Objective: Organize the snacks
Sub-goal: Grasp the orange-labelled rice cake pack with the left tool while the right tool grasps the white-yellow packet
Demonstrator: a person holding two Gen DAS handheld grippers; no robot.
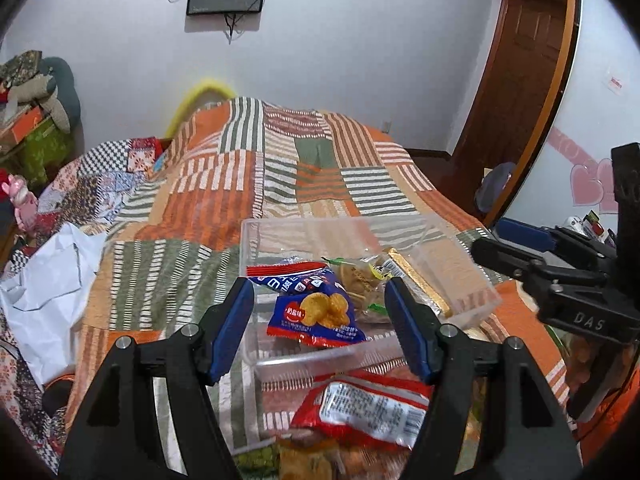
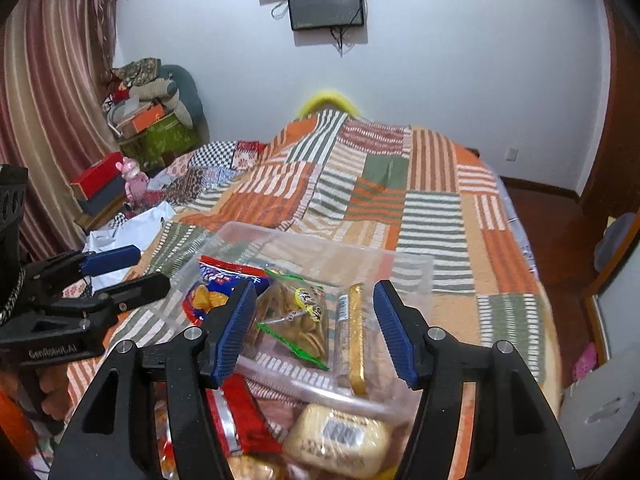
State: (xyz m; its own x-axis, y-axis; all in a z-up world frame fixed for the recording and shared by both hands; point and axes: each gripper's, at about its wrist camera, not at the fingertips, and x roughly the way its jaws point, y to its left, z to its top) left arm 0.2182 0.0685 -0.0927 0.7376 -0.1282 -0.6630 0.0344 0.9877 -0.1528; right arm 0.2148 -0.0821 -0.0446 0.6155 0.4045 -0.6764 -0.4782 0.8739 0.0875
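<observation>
A clear plastic box [image 1: 476, 280] sits on the striped bed cover. In it lie a blue chip packet [image 1: 316, 312], a clear cracker bag [image 1: 360, 280] and a gold bar packet [image 1: 416, 280]. My left gripper [image 1: 320, 324] is open and empty, just above the box's near side. A red packet [image 1: 360, 408] lies in front of the box. In the right wrist view the box [image 2: 416, 268] holds the same chip packet [image 2: 212, 292], cracker bag [image 2: 296, 320] and gold bar [image 2: 356, 340]. My right gripper [image 2: 316, 328] is open and empty over the box. A pale yellow packet [image 2: 340, 440] lies below it.
More snack packets pile at the near edge [image 2: 240, 420]. A white plastic bag [image 1: 48, 288] lies left on the bed. Boxes and a pink toy [image 2: 132, 180] stand at the left bedside. A wooden door [image 1: 524, 60] is at the right. The left gripper shows at the left of the right wrist view [image 2: 112, 276].
</observation>
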